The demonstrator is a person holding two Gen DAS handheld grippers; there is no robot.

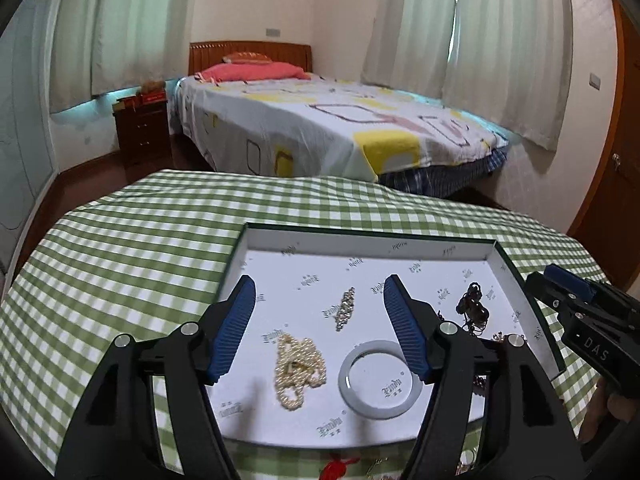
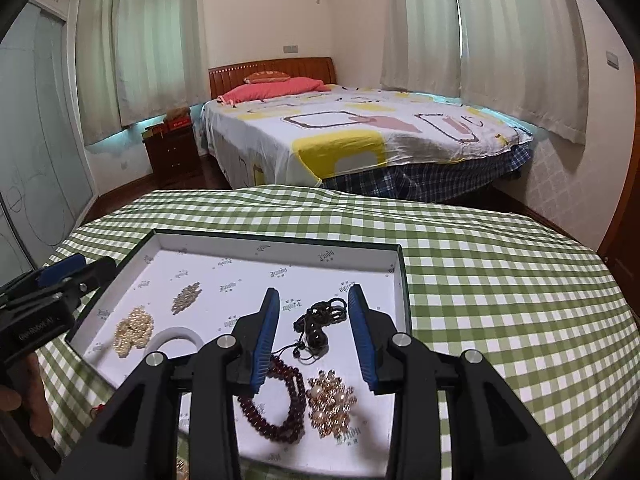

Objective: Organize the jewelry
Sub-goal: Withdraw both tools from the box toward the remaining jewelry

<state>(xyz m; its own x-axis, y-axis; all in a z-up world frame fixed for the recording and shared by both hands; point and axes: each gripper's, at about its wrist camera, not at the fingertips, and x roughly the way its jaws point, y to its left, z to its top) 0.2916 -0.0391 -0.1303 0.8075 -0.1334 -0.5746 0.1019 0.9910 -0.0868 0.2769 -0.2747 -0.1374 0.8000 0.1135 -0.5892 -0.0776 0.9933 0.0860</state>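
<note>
I have both claws hanging over the shallow white tray (image 1: 256, 240) on the gingham-covered counter (image 1: 120, 248), and neither has hold of anything. My left claw (image 1: 320, 300) is spread wide, its blue pads apart above the tray's near-left part, where the pearl strand (image 1: 298, 370) lies heaped just beside the pale bangle (image 1: 380, 380). A small sparkly clip (image 1: 345, 309) sits farther in, toward the tray's middle. My right claw (image 2: 314, 300) is also open, though less wide, framing the dark beaded cord (image 2: 320, 320) near the tray's right wall. Nearer the front edge lie the deep-red bead bracelet (image 2: 276, 404) and a gold-and-pearl cluster (image 2: 330, 404), close together. The pieces lie spaced apart, each in its own patch — I judge that keeps chains from tangling. More bits, among them something red (image 1: 340, 468), show on the counter just outside the tray's front edge, so I reckon sorting isn't finished.
</note>
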